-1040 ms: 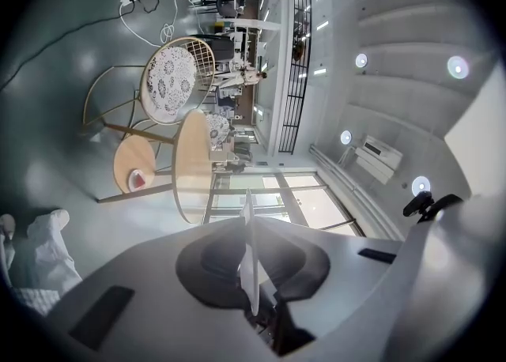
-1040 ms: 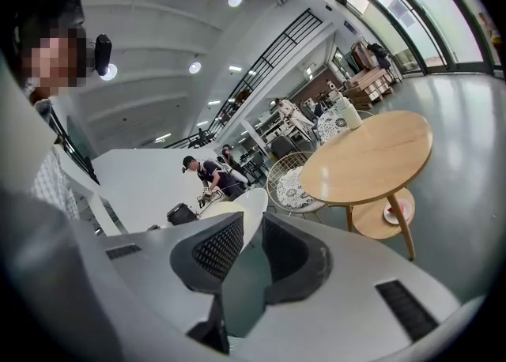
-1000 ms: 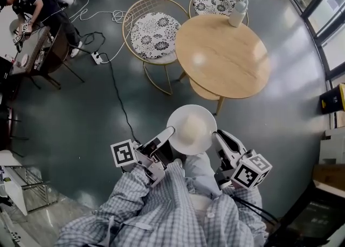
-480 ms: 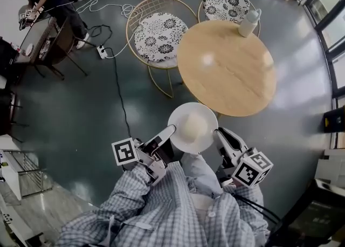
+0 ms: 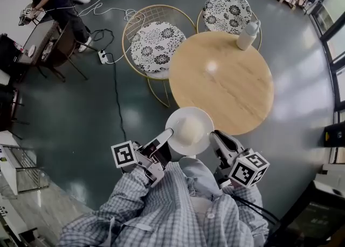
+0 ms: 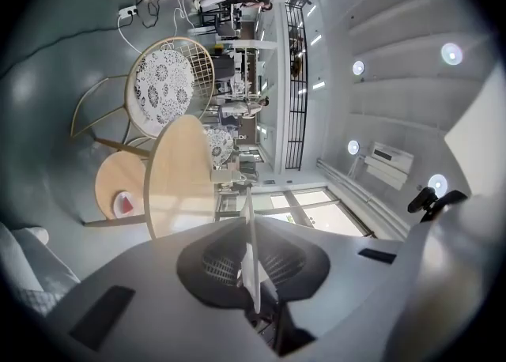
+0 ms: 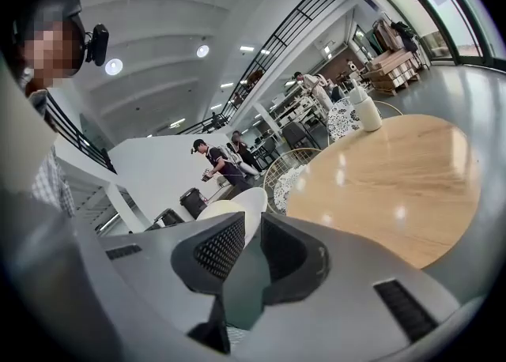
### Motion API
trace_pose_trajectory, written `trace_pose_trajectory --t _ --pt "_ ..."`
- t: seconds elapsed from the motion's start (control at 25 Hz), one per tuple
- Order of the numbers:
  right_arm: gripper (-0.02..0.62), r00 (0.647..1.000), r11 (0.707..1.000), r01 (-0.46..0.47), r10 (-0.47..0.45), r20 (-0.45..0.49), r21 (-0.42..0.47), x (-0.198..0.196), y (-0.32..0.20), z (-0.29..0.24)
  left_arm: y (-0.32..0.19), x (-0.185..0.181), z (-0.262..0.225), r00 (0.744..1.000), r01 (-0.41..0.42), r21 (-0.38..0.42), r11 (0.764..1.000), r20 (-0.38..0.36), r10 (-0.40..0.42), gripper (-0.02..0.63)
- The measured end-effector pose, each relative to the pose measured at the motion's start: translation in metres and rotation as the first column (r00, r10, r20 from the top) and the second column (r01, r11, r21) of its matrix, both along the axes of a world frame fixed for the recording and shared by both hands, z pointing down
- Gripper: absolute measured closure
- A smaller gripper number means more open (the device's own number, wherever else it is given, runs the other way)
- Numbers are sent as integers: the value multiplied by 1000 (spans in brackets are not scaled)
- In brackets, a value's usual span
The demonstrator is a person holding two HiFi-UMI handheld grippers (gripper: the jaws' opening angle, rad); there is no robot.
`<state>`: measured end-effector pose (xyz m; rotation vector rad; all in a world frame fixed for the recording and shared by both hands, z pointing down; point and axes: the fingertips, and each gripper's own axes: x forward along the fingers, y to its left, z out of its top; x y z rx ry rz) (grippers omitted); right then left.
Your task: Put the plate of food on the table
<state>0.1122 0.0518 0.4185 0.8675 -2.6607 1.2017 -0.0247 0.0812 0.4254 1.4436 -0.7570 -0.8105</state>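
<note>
White round plate [image 5: 174,125], pale food mound [image 5: 191,129] on top, airborne, level, beside round wooden table [image 5: 226,79] edge.

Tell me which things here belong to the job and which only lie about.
Job: plate, food, table, left gripper, right gripper.
Lying about: bottle, left chair, right chair, power strip.

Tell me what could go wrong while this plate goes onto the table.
The left hand-held gripper and right hand-held gripper pinch only the thin rim of the plate, so uneven lowering might tilt it and slide the food off. The plate hangs at the near edge of the table; set there, it might overhang and tip.
</note>
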Motion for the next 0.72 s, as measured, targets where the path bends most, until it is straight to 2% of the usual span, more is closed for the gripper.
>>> trace_pose_trajectory --t 0.36,0.72 --pt "532 1000 998 15 -17 -24 -65 0 -33 24 -32 0 22 997 24 -58 998 75 -19 580" --pt "535 997 989 -17 4 -82 -150 -18 -78 65 -82 -18 58 992 -19 -124 992 118 34 581"
